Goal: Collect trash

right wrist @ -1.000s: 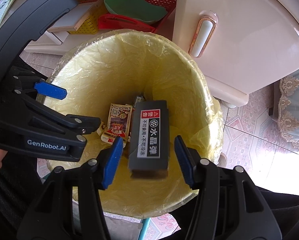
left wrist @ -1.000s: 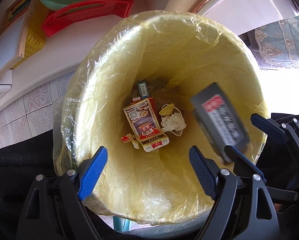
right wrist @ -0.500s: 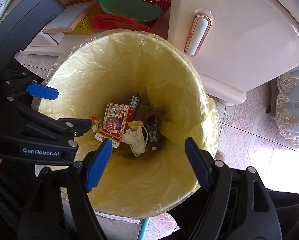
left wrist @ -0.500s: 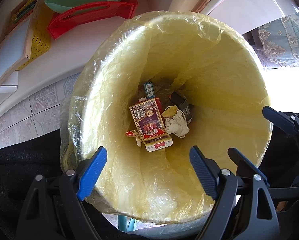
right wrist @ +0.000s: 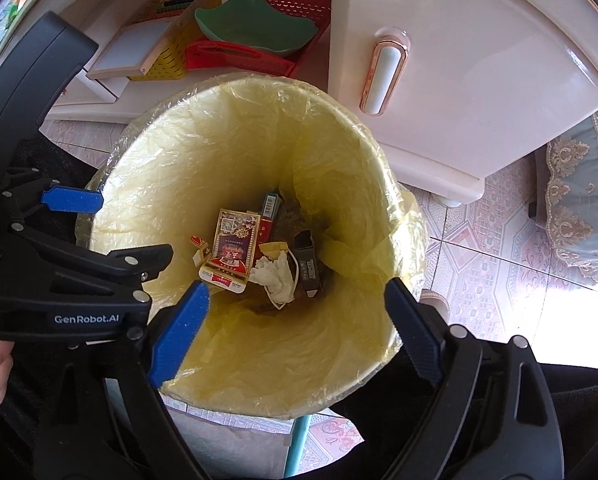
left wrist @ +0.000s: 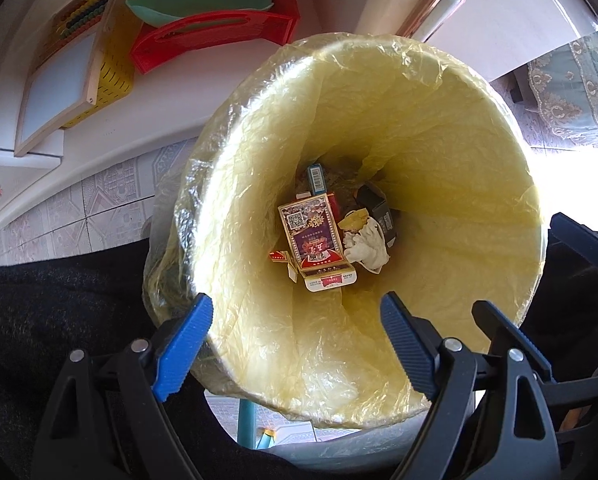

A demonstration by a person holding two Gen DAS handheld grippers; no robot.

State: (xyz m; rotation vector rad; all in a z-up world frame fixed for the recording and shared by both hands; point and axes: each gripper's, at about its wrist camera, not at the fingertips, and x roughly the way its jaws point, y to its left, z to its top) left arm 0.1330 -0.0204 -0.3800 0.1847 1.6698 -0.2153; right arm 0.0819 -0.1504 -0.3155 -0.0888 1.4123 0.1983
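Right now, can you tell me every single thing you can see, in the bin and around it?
bin: one, lined with a yellow bag, on the floor below both grippers
card box: one, red and gold, bin bottom
dark box: one, black, bin bottom, right of tissue
tissue: one, white, crumpled, bin bottom
small carton: one, blue-green, bin bottom
red basket: one, shelf behind bin, holds green dish
yellow basket: one, left of red basket
cabinet: one, cream, right of baskets
left gripper: black, blue pads, open, empty
right gripper: black, blue pads, jaws opening, empty
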